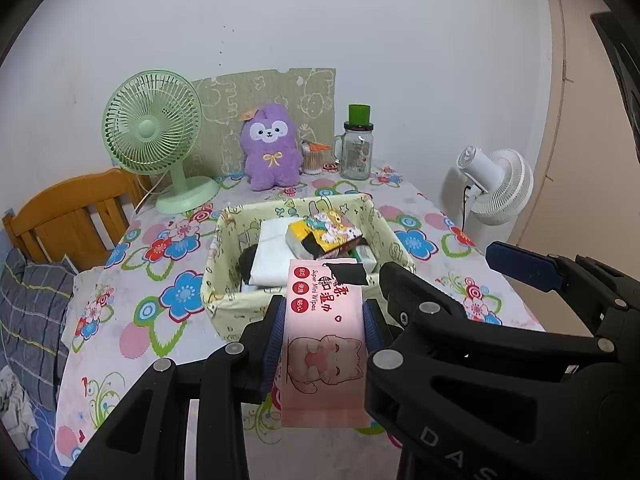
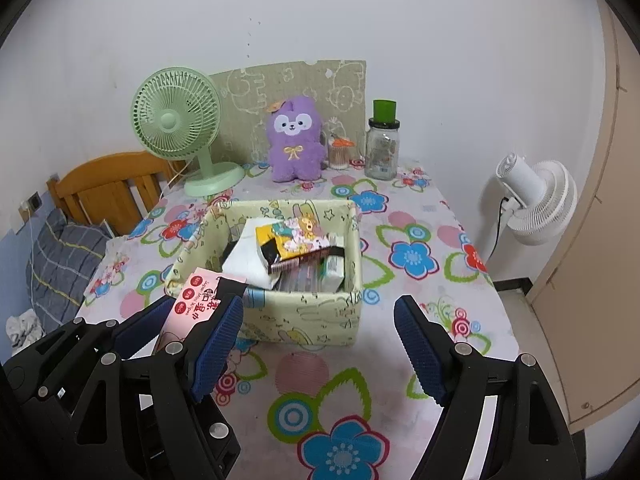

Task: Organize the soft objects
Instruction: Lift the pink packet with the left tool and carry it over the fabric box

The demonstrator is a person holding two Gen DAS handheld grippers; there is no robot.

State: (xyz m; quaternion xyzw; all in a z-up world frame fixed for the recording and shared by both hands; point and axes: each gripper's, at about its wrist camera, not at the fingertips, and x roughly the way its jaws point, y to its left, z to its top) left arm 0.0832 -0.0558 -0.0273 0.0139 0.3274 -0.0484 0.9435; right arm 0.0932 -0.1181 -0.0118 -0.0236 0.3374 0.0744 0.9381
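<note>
From the left wrist view, the left tongs [image 1: 325, 320] are closed narrowly on a flat pink wet-wipes pack printed with a cartoon cat [image 1: 325, 344], their blue pads pressing its two long edges; the pack's long axis runs straight away from the camera, its far end with a black tape flap pointing at the pale yellow-green fabric basket with cartoon print [image 1: 224, 304] and overlapping the basket's near rim in the picture. The basket sits on the surface covered by a flowered cloth [image 1: 132, 320], and holds a folded white cloth, a yellow tissue packet with cartoon figures [image 1: 320, 236] and a few smaller packets. Behind the basket, against the wall, stand a mint-green desk fan [image 1: 154, 132], a purple plush rabbit-like toy [image 1: 272, 148] and a clear glass jar with a green lid [image 1: 357, 148]. Right of the basket, the right tongs [image 1: 456, 272] reach in, nothing between their fingers. From the right wrist view, the right tongs [image 2: 320, 344] stand wide apart and hold nothing, hovering over the flowered cloth [image 2: 400, 240] just before the basket [image 2: 312, 316]. Left of the basket's near corner, the left tongs [image 2: 192, 316] grip the pink pack [image 2: 192, 304], tilted up toward the basket's rim. Beyond the surface's right edge stands a white floor fan [image 2: 536, 200]; beyond its left edge, a wooden bed headboard [image 2: 108, 184].
</note>
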